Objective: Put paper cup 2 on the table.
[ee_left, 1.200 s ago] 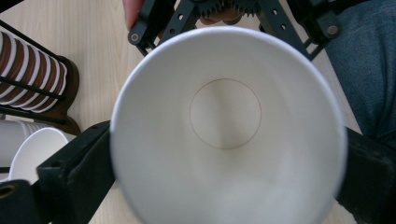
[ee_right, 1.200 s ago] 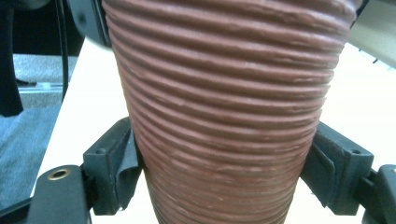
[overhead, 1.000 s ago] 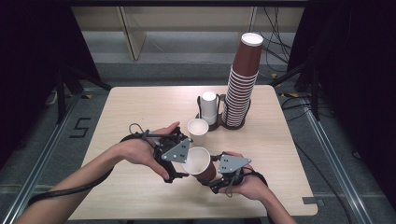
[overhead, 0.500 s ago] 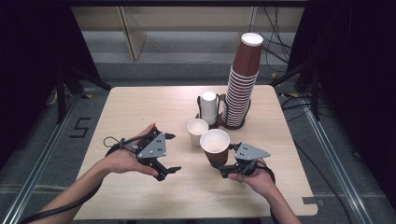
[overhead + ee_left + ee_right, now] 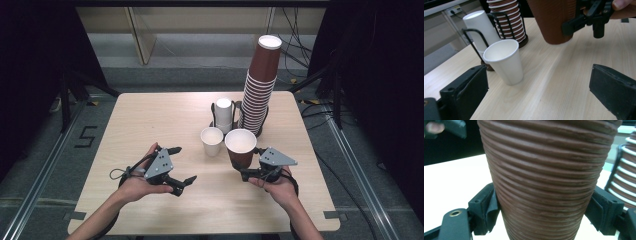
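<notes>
Two loose cups are out, one brown and one white. The brown cup (image 5: 240, 147) sits just right of centre in the high view, upright and open end up, showing nothing but its pale lining, its base lifted off the wood in the left gripper view. The right gripper (image 5: 248, 172) at lower right of that frame pinches it low on its ribbed wall, a black pad pressed against each side in the right gripper view. The white cup (image 5: 211, 141) stands upright on the table (image 5: 150, 120) just left of the brown one, apart from it, with nothing showing inside.

Behind them, right of centre, a black wire holder (image 5: 215, 114) carries two stacks: a short stack of white cups (image 5: 223, 114) and a tall stack of brown cups (image 5: 260, 90), too many nested rims to count, leaning slightly toward the upper right.

The left gripper (image 5: 182, 165), in the lower left of the high view, has its jaws spread wide with nothing between them; its own view faces the white cup.
</notes>
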A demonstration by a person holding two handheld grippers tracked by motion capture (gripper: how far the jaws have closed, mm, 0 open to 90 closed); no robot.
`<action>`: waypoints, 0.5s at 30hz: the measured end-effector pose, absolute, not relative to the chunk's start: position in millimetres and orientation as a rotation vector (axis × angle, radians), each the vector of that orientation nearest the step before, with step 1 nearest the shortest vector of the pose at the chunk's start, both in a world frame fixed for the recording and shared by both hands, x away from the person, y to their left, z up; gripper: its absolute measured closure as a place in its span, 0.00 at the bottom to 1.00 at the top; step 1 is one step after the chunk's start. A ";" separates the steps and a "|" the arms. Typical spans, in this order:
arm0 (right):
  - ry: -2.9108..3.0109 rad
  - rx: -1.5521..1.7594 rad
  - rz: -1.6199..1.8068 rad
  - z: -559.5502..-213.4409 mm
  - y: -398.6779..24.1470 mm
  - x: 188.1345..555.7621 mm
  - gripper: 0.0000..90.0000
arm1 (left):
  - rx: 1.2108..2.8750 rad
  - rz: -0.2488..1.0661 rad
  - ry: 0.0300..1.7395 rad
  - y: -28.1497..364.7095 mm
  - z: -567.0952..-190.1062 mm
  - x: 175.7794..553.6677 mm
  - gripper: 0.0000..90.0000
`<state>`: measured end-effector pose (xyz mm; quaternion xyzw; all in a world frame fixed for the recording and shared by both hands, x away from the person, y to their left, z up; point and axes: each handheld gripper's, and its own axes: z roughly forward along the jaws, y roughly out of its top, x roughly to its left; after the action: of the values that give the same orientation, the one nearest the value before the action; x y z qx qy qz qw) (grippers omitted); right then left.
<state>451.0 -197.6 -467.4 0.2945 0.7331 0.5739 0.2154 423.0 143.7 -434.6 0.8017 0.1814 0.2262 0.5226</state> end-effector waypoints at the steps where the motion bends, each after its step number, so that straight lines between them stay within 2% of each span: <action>1: 2.004 0.799 1.566 -466.5 -198.7 453.1 0.23 | 1.910 0.549 0.451 145.7 -437.9 421.8 0.02; 7: 1.961 0.860 1.573 -462.0 -201.3 462.6 0.23 | 1.825 0.572 0.601 159.1 -451.2 421.4 0.02; 15: 1.847 0.950 1.560 -455.9 -204.7 478.7 0.23 | 1.771 0.604 0.693 163.1 -459.9 427.7 0.01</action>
<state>478.7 -204.7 -455.9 0.3522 0.6850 0.5784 0.2687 427.7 163.1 -459.9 0.7457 0.2920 0.2545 0.5422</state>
